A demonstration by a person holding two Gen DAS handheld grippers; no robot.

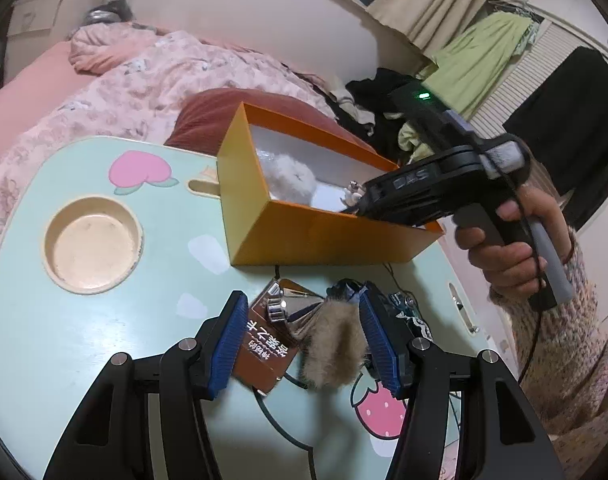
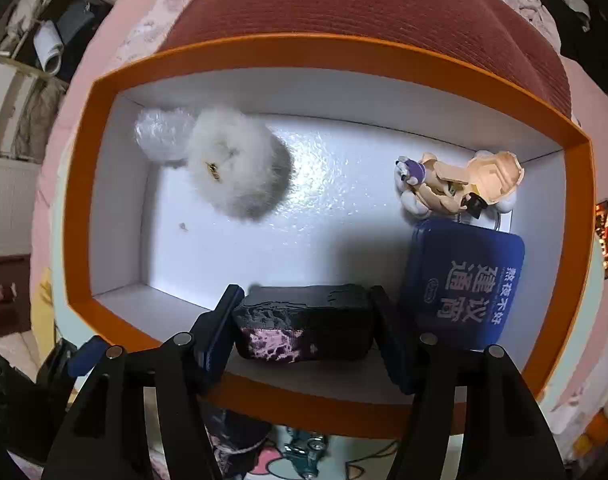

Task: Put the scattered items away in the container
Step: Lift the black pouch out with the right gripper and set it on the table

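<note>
The orange box (image 1: 304,240) with a white inside stands on the mint-green lap table (image 1: 103,340). My left gripper (image 1: 299,300) hovers open over the table; a brown fur pompom (image 1: 336,344) lies by its right pad, and a brown printed card (image 1: 263,344) with a metal clip (image 1: 277,306) lies by the left pad. My right gripper (image 2: 304,292) points down into the box (image 2: 304,46). A black and purple block (image 2: 304,320) lies between its fingers at the near wall, unsqueezed. A white pompom (image 2: 239,172), a figurine (image 2: 456,184) and a blue tin (image 2: 464,284) lie inside.
A round cup recess (image 1: 93,242) is sunk into the table's left side. A small green toy car (image 2: 308,452) lies on the table in front of the box. A red cushion (image 1: 223,112) and a pink quilt (image 1: 143,80) lie behind. A hand (image 1: 504,248) holds the right gripper.
</note>
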